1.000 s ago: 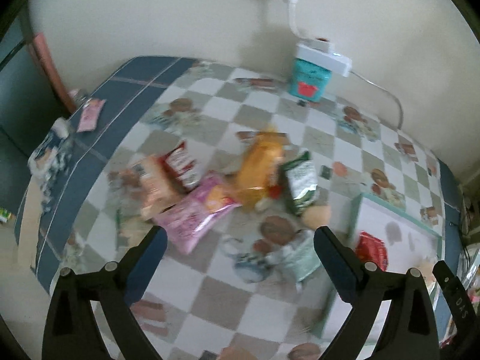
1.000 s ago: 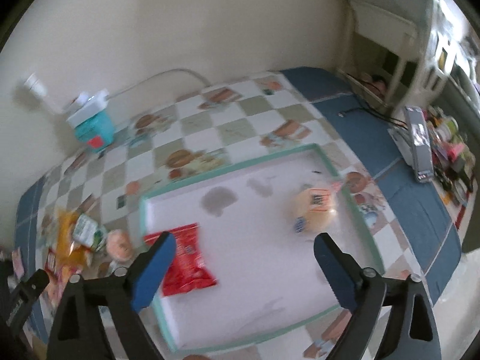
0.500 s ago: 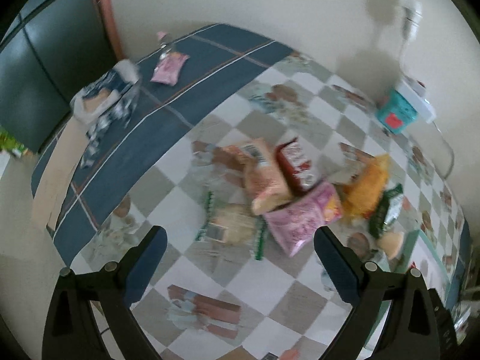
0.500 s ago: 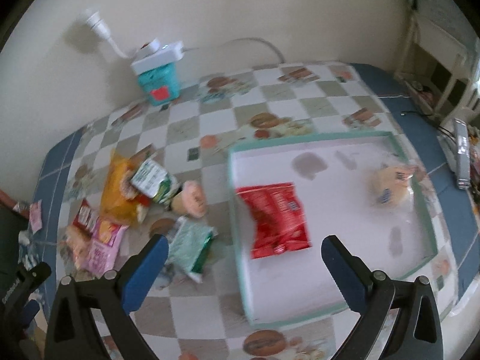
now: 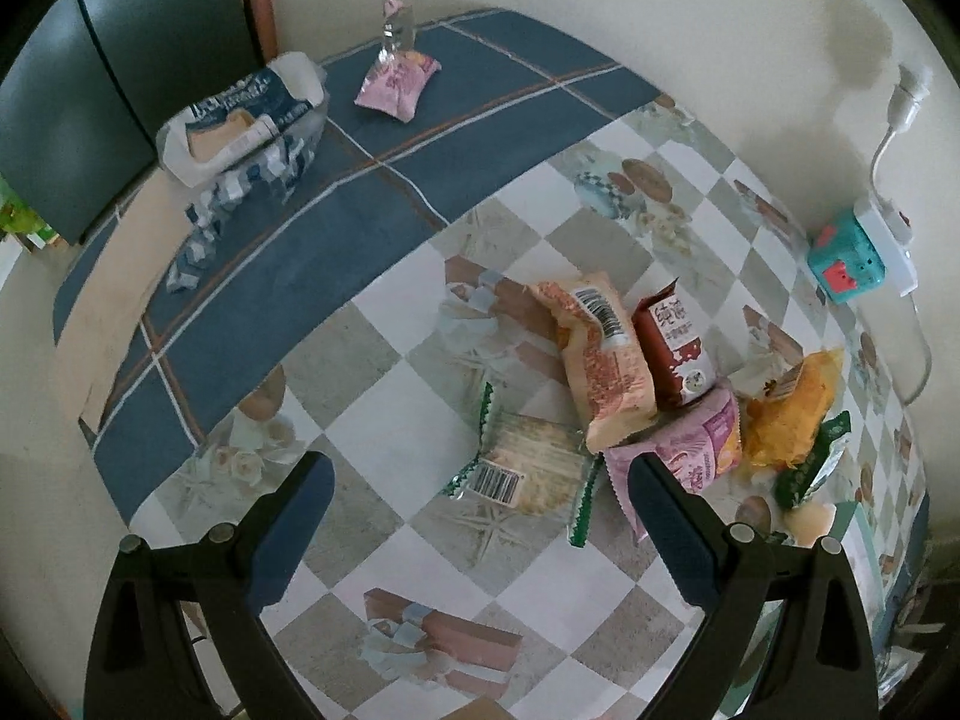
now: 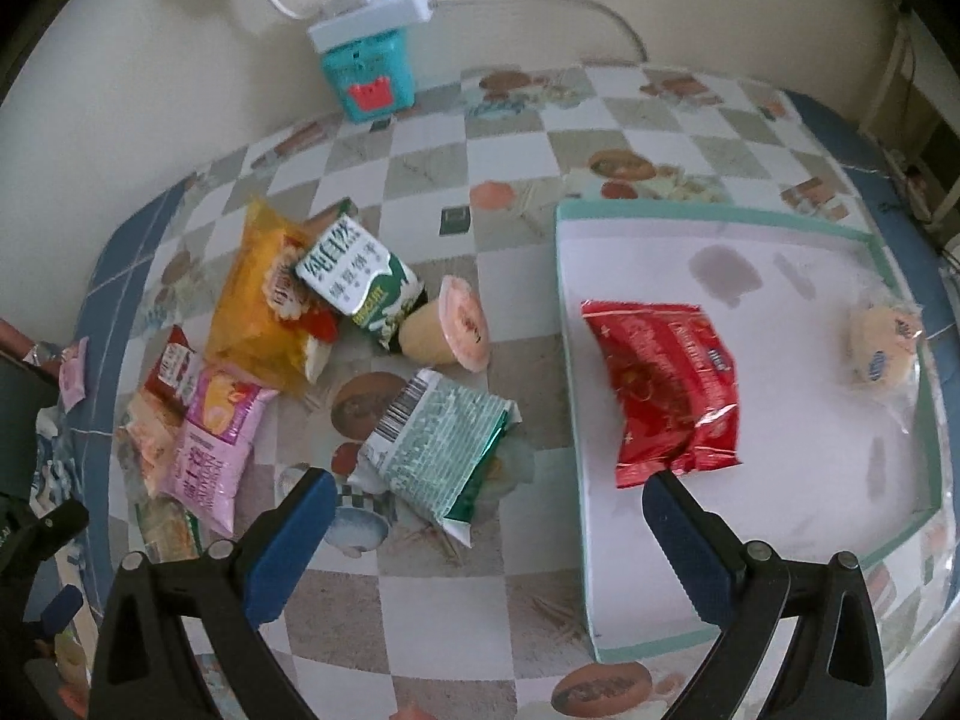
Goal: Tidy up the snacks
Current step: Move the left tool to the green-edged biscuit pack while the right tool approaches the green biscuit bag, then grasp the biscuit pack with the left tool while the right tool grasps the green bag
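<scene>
A heap of wrapped snacks is seen on a table covered by a checked cloth with blue borders point(image 5: 384, 324), and a shallow white tray with a teal rim point(image 6: 708, 216) is set to the right of the heap. The left gripper point(image 5: 480, 498) is held above the cloth with its blue-padded jaws spread wide and nothing between them; just ahead of it lies a clear packet of pale crackers with green serrated ends point(image 5: 528, 468). Beyond that packet, a peach-coloured pouch with a barcode point(image 5: 600, 360) is propped on a pink and purple bag point(image 5: 696, 450), with a dark red packet point(image 5: 675, 351) beside it and an orange-yellow bag point(image 5: 792, 408) further right. The right gripper point(image 6: 480, 516) is likewise spread open and empty, held over a pale green foil packet with a barcode point(image 6: 438, 444). Past it, a jelly cup with a pink lid point(image 6: 447, 330) lies on its side, touching a green and white packet point(image 6: 360, 282) that rests on the orange-yellow bag. Inside the tray, a shiny red bag point(image 6: 666, 384) is placed near the left wall and a round bun in clear wrap point(image 6: 882, 348) near the right rim, well apart. A teal box under a white power strip point(image 6: 369, 69) stands against the wall.
</scene>
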